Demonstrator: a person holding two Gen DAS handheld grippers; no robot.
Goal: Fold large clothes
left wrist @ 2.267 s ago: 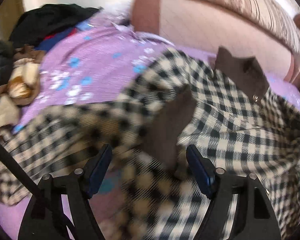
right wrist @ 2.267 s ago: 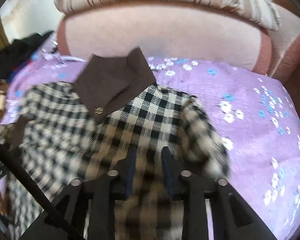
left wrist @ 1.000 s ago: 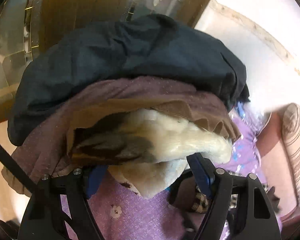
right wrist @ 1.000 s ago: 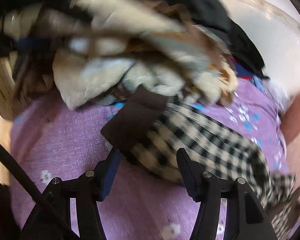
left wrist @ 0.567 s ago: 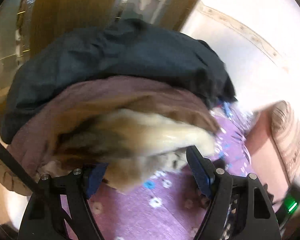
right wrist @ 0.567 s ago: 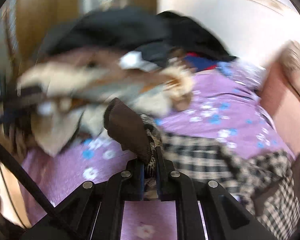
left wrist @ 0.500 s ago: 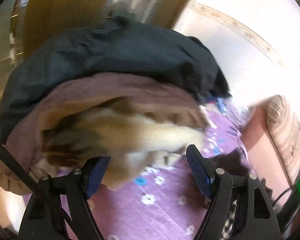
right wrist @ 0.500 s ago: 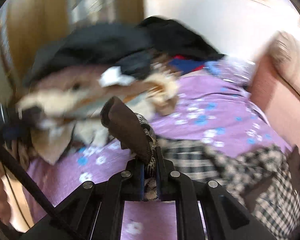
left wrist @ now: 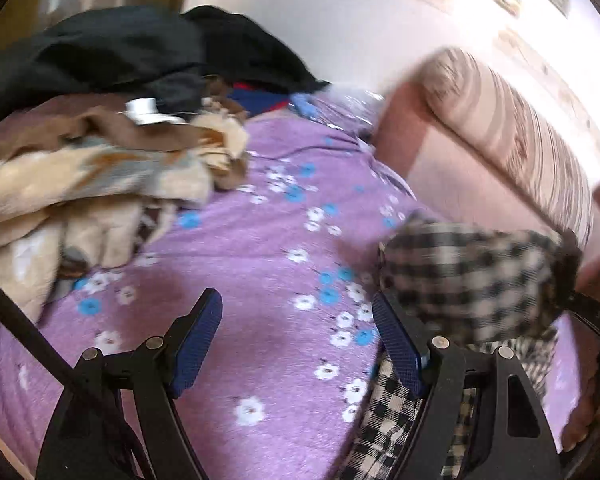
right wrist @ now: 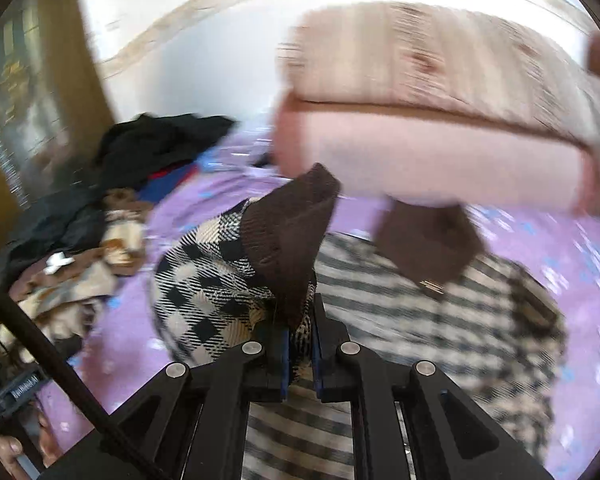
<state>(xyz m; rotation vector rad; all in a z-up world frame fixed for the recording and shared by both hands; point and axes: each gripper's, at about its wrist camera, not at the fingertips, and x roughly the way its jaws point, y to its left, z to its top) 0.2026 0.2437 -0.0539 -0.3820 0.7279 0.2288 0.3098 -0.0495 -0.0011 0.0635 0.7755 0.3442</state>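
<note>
A black-and-cream checked shirt (right wrist: 420,312) with a brown collar (right wrist: 428,240) lies on the purple flowered bedspread (right wrist: 560,248). My right gripper (right wrist: 299,344) is shut on the shirt's sleeve near its brown cuff (right wrist: 292,232) and holds it lifted over the shirt's body. In the left wrist view the shirt (left wrist: 468,276) shows at the right, partly behind my right finger. My left gripper (left wrist: 296,344) is open and empty above the bedspread (left wrist: 260,272).
A heap of other clothes (left wrist: 100,128), dark, brown and cream, lies at the left of the bed. It also shows in the right wrist view (right wrist: 100,216). A pink padded headboard (right wrist: 440,152) with a striped cushion (right wrist: 440,52) stands behind the shirt.
My right gripper has swung right with the cuffed sleeve, carrying it over the shirt's body. My left gripper has turned away from the clothes heap toward the bedspread and stays open.
</note>
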